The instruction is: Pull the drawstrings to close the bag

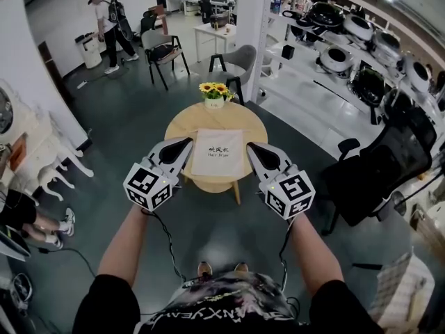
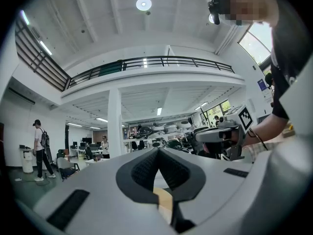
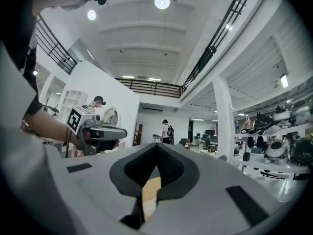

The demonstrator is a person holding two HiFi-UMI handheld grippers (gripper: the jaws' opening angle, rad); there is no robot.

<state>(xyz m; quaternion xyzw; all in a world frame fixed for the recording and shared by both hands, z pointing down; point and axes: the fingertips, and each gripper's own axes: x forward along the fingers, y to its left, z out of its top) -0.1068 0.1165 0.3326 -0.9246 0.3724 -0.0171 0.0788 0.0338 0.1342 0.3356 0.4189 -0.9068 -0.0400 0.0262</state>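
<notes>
A white bag (image 1: pixel 217 152) with dark print lies flat in the middle of the round wooden counter (image 1: pixel 179 127). A small pot of yellow flowers (image 1: pixel 214 94) stands at the counter's far edge. The left tool (image 1: pixel 185 145) is held at the counter's left edge, its jaws pressed together with nothing between them. The right tool (image 1: pixel 253 148) is held at the counter's right edge, also closed and empty. Both point level across the counter, one on each side of the bag and apart from it. A black office chair (image 1: pixel 375 172) stands to the right of the counter.
</notes>
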